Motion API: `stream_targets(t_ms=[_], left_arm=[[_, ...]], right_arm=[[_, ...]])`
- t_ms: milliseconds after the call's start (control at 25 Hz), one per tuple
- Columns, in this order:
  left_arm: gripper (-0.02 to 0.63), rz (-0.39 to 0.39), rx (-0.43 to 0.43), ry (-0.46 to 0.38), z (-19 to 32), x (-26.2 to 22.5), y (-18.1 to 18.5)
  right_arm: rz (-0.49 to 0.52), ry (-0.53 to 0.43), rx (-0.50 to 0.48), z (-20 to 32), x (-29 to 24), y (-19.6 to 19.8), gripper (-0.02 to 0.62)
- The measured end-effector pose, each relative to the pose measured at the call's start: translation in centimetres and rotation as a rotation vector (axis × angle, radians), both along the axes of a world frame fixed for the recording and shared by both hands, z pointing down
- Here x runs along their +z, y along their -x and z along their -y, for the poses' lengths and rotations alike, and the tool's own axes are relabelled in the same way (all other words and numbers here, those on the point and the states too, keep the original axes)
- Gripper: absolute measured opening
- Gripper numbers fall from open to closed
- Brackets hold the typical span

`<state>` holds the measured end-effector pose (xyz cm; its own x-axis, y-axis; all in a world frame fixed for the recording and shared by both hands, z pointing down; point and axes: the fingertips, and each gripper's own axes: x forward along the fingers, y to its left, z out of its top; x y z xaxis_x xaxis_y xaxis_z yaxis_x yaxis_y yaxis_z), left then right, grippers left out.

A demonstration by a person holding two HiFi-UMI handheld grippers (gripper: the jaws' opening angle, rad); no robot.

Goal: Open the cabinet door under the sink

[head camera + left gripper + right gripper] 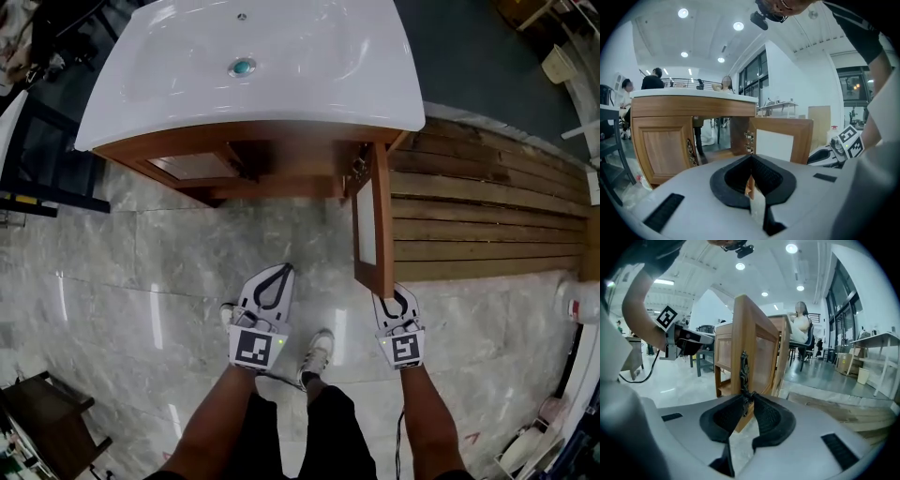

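The cabinet door is being held by my right claw, which is pinching its dark ornate handle near the free edge, where leverage is probably best. My left claw is hanging closed and empty, apparently to clear the door's arc. The door is standing well out from the cabinet under the sink.
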<state>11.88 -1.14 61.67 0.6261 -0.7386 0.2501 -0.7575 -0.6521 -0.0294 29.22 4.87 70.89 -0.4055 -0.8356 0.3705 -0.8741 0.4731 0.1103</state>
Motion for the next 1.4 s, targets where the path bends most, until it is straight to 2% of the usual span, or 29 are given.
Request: stream_targets(t_ms=[120,200,280,440,600,680,1040,1160,1400], left_arm=[[0.023,-0.017,0.012,0.006,0.2,-0.5,0.2],[0.023,-0.027,0.016,0.009,0.1,-1.0,0.7],[0.023,-0.033,0.018,0.011,0.2,-1.5,1.4],[0.023,-0.045,0.007,0.008,0.9,-2.6,2.9],[0.023,-0.077,-0.014,-0.001,1.7,-4.8,4.2],[0.023,-0.102,-0.032,-0.002,2.3,-5.8,5.0],[0.023,-0.140,-0.083,-0.023,5.7,-7.2,9.6],[0.023,-0.144,-0.104,-0.019,6.9,-6.9,11.2],[0.023,-0.143,-0.128,-0.023,8.8,-6.5,13.6]], right_arm=[[0.010,-0.016,0.065,-0.3,-0.5,0.4,0.091],[0.031,0.001,0.123,-1.1,-0.7,0.5,0.143],[0.068,0.016,0.186,-1.9,-1.3,0.9,0.120],[0.087,-0.027,0.249,-2.4,-4.9,2.8,0.040],[0.144,-0.070,0.270,-2.0,-9.5,5.9,0.025],[0.170,-0.095,0.244,-1.2,-11.4,7.8,0.025],[0.245,-0.149,-0.040,7.0,-13.9,17.8,0.034],[0.250,-0.149,-0.106,10.0,-13.7,20.2,0.079],[0.256,-0.146,-0.174,14.7,-12.9,23.7,0.176]])
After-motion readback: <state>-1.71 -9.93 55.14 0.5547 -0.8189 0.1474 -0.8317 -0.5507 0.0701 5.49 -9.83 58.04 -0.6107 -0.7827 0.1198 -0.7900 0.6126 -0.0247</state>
